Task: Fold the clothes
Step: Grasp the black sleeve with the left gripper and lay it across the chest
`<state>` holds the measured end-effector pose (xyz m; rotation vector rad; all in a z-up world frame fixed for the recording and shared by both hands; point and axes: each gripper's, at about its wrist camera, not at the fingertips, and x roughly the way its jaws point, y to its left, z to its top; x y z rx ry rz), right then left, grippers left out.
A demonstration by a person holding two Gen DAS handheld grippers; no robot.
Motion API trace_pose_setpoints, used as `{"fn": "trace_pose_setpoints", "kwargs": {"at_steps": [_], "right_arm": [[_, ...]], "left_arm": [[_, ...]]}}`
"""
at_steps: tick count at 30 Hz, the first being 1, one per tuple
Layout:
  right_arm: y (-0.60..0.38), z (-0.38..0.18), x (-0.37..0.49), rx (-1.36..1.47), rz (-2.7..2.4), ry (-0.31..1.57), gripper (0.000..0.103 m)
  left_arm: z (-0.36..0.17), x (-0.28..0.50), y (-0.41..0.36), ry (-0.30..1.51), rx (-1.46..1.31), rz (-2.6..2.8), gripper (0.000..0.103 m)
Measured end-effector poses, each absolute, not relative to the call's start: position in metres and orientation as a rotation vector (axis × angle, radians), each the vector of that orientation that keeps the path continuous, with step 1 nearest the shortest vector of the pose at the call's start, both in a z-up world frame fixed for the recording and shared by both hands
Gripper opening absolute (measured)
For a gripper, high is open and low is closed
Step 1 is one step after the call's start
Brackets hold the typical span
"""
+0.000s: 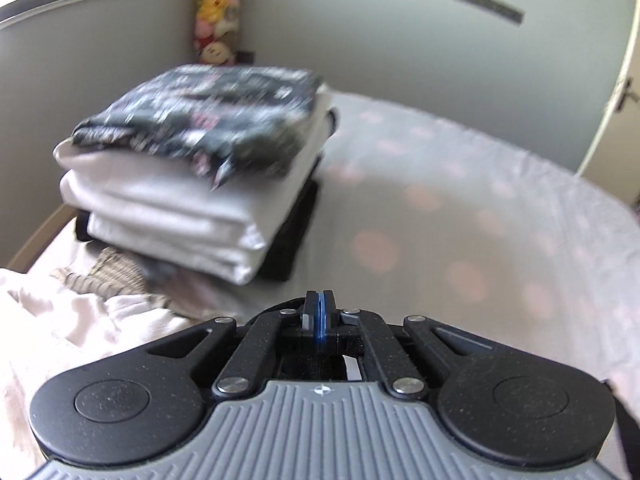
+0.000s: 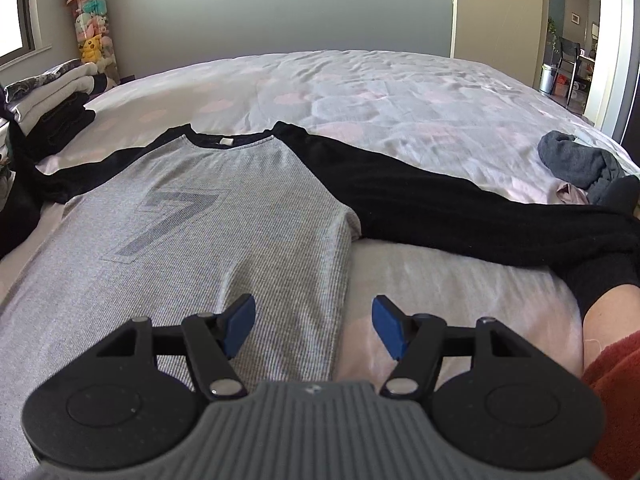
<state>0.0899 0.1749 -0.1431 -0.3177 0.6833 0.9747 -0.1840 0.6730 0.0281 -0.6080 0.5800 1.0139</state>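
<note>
The left gripper (image 1: 319, 312) points forward and level, its two blue-lined fingers pressed flat together with nothing between them; the right gripper (image 2: 313, 326) tilts downward, its blue pads (image 2: 239, 330) spread wide apart and holding nothing; a bare patch of the person's skin (image 2: 608, 316) shows at the right edge of that view.
</note>
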Motion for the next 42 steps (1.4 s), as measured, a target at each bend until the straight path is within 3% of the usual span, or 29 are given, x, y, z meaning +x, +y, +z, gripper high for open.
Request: {"fn": "trace_pose_setpoints", "kwargs": {"at_steps": [6,12,17,23,30,33,36,42], "right_arm": [[0.171,-0.142,0.09,-0.302,0.978,0.684,0.068],[0.169,-0.14,0.091,-0.301,0.972,0.682,0.069],[0.167,-0.139,0.094,-0.291,0.965,0.69,0.069],[0.167,-0.141,0.096,-0.297,0.964,0.701,0.069],[0.169,-0.144,0.098,-0.293,0.973,0.725,0.069],[0.17,-0.142,0.099,-0.24,1.013,0.756,0.07],[0.172,-0.137,0.099,-0.193,1.059,0.787,0.077],[0.189,-0.117,0.102,-0.178,1.124,0.805,0.08]], "left_arm": [[0.085,-0.163,0.623,0.417,-0.608,0.856,0.0],[0.094,-0.11,0.566,0.364,-0.66,0.652,0.0],[0.05,-0.056,0.529,0.427,-0.715,0.508,0.0],[-0.051,-0.011,0.489,0.612,-0.728,0.414,0.0],[-0.124,-0.013,0.44,0.793,-0.662,0.366,0.001],[-0.121,-0.03,0.432,0.779,-0.624,0.369,0.007],[-0.108,-0.051,0.433,0.738,-0.618,0.346,0.034],[-0.088,-0.1,0.452,0.747,-0.45,0.463,0.044]]}}
